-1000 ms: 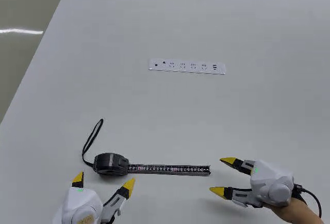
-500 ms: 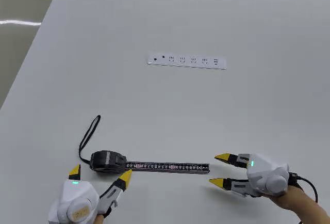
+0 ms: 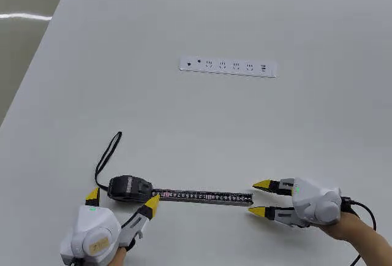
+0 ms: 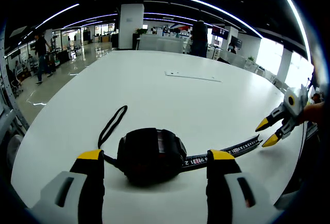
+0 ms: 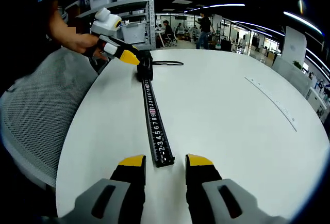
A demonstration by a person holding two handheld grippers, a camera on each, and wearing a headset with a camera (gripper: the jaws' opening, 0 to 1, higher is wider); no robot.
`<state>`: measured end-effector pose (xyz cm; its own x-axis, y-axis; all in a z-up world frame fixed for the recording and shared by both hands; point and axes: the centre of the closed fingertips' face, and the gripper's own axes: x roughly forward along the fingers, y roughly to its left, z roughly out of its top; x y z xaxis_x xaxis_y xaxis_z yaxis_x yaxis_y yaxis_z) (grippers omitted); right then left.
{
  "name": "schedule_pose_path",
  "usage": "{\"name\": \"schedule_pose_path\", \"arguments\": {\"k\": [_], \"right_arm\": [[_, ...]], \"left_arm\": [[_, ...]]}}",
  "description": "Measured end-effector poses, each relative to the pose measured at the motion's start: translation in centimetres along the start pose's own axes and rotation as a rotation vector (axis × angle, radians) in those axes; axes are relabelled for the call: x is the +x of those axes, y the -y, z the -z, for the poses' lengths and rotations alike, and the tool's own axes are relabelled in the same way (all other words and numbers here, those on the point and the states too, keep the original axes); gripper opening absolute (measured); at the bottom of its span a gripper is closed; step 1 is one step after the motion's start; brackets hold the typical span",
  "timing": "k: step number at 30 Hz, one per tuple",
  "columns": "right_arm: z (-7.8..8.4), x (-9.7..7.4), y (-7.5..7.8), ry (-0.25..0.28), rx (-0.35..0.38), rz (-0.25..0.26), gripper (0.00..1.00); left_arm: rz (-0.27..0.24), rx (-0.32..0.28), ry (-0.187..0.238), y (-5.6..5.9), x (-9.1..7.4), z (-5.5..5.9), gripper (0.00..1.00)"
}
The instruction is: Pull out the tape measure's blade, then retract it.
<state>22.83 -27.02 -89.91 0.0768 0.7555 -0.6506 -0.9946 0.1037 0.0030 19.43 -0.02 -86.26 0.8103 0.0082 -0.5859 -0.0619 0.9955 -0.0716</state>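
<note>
A black tape measure case (image 3: pixel 130 188) (image 4: pixel 150 154) lies on the white table with its wrist strap (image 3: pixel 106 160) looping away. Its dark blade (image 3: pixel 202 197) (image 5: pixel 154 118) is pulled out and lies flat toward the right, ending at a hook tip (image 3: pixel 250 200) (image 5: pixel 164 160). My left gripper (image 3: pixel 121 199) (image 4: pixel 154 156) is open, its yellow-tipped jaws on either side of the case. My right gripper (image 3: pixel 260 198) (image 5: pixel 163 160) is open right at the blade's tip, not closed on it.
A white power strip (image 3: pixel 227 67) (image 4: pixel 193 76) lies flat at the table's middle, well beyond the tape. The table's left edge (image 3: pixel 33 76) drops to the floor. A cable (image 3: pixel 361 208) trails from the right gripper. People and shelving stand in the background of the gripper views.
My right gripper has narrowed its jaws and lined up with the blade's tip. My left gripper has edged forward, so its jaws now flank the case. The tape itself lies as before.
</note>
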Motion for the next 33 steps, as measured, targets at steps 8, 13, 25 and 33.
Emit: {"name": "schedule_pose_path", "arguments": {"k": [8, 13, 25, 33], "right_arm": [[0.3, 0.8, 0.0, 0.004, -0.026, -0.032, 0.24], [0.5, 1.0, -0.2, 0.003, -0.04, -0.059, 0.23], [0.7, 1.3, -0.4, 0.004, -0.078, -0.088, 0.15], [0.7, 1.4, -0.2, 0.001, -0.08, -0.079, 0.13]], "left_arm": [[-0.003, 0.018, -0.002, 0.1, 0.6, 0.0, 0.79], [-0.005, 0.019, -0.001, 0.1, 0.7, 0.0, 0.79], [-0.015, 0.013, 0.002, 0.0, 0.9, 0.2, 0.78], [-0.024, -0.02, -0.007, 0.0, 1.2, 0.5, 0.77]]}}
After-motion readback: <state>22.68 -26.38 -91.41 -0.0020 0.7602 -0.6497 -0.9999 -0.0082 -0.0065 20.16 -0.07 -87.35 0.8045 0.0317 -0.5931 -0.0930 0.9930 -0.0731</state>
